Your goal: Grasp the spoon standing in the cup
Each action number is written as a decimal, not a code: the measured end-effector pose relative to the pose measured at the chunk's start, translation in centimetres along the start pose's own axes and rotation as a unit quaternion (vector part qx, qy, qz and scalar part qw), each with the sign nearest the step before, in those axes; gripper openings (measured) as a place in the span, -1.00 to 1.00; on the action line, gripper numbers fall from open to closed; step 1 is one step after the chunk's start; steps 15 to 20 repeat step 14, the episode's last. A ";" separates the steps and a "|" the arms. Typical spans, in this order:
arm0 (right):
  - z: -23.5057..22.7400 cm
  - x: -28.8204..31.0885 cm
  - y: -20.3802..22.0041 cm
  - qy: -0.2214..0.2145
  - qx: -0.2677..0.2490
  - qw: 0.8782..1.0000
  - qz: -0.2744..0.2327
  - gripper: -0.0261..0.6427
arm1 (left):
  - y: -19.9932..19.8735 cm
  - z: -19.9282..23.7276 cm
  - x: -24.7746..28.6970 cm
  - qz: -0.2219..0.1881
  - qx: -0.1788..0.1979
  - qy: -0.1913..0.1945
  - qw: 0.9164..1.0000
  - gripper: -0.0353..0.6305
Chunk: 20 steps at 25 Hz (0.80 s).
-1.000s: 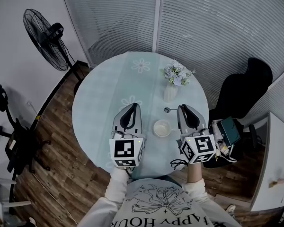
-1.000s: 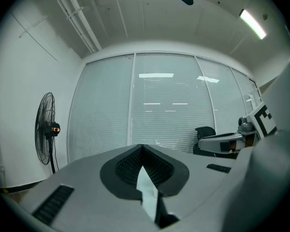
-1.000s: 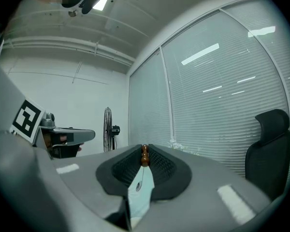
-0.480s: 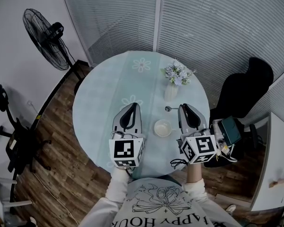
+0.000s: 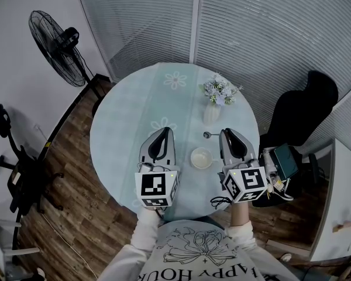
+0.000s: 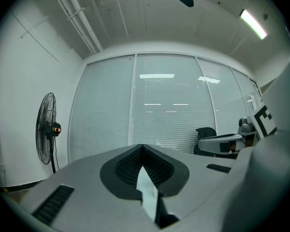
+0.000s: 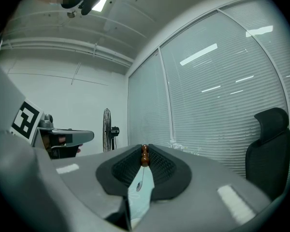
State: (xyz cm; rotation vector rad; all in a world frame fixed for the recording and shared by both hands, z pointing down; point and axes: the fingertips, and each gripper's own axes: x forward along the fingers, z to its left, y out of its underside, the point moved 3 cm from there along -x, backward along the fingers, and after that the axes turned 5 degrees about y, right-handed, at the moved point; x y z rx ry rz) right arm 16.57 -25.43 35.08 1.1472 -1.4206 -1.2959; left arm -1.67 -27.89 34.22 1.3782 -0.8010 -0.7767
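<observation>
A cream cup (image 5: 200, 158) stands on the round table (image 5: 134, 116) between my two grippers, and I see nothing in it. The spoon (image 5: 207, 136) is out of the cup: its small bowl shows just left of my right gripper's (image 5: 227, 132) tips. In the right gripper view a brown beaded handle end (image 7: 144, 156) sits pinched between the pads, so my right gripper (image 7: 144, 151) is shut on it. To the left of the cup my left gripper (image 5: 164, 131) lies level, its jaws (image 6: 142, 148) meeting at the tips with nothing between them.
A white vase of pale flowers (image 5: 212, 107) stands just beyond the spoon. A standing fan (image 5: 55, 48) is at the far left, a black chair (image 5: 298, 113) at the right, and blinds-covered glass walls (image 5: 251, 34) are behind the table. A person's sleeves hold both grippers.
</observation>
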 end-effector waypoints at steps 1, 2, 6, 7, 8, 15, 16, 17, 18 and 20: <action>0.0 0.0 0.1 0.000 0.000 1.000 0.001 -0.77 | 0.0 0.0 0.0 0.000 0.000 0.000 1.000 -0.88; 0.0 0.0 0.1 -0.001 0.001 1.000 0.001 -0.77 | 0.1 0.0 0.0 0.001 0.000 0.000 1.000 -0.88; 0.0 0.0 0.1 -0.002 0.000 1.000 0.002 -0.77 | 0.1 0.0 -0.1 0.000 -0.002 -0.001 1.000 -0.88; 0.0 -0.1 0.1 -0.002 0.000 1.000 0.002 -0.77 | 0.1 0.0 -0.1 0.000 -0.002 -0.001 1.000 -0.88; 0.0 -0.1 0.1 -0.003 0.001 1.000 0.002 -0.77 | 0.1 -0.1 -0.1 0.000 -0.002 -0.001 1.000 -0.88; 0.0 -0.2 -0.1 -0.006 0.002 1.000 0.001 -0.77 | 0.0 -0.1 -0.2 0.001 0.000 -0.003 1.000 -0.88; 0.0 -0.2 -0.1 -0.006 0.002 1.000 0.001 -0.77 | 0.0 -0.1 -0.2 0.001 0.000 -0.003 1.000 -0.88; 0.0 -0.2 -0.1 -0.006 0.002 1.000 0.001 -0.77 | 0.0 -0.1 -0.2 0.001 0.000 -0.003 1.000 -0.88; 0.0 -0.2 -0.1 -0.006 0.002 1.000 0.001 -0.77 | 0.0 -0.1 -0.2 0.001 0.000 -0.003 1.000 -0.88; 0.0 -0.2 -0.1 -0.006 0.002 1.000 0.001 -0.77 | 0.0 -0.1 -0.2 0.001 0.000 -0.003 1.000 -0.88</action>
